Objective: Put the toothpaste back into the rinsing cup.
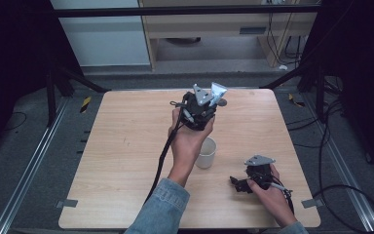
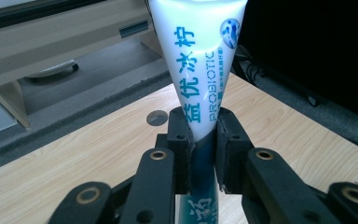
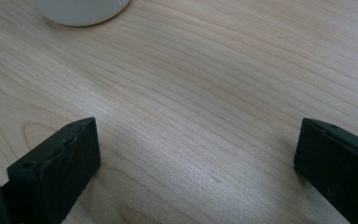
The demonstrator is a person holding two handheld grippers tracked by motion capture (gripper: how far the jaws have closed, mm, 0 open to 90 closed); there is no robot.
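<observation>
While your left tool (image 2: pixel 200 135) clamps the toothpaste tube (image 2: pixel 200 60) upright, the right tool (image 3: pixel 196 154) gapes empty — next, probably lower it into the cup (image 1: pixel 206 152).

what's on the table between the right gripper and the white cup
Nothing: the right gripper view shows bare wooden table from the open right gripper to the white cup.

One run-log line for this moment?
left gripper: shut on tube, held above table | right gripper: open, low over table | cup: upright
</observation>
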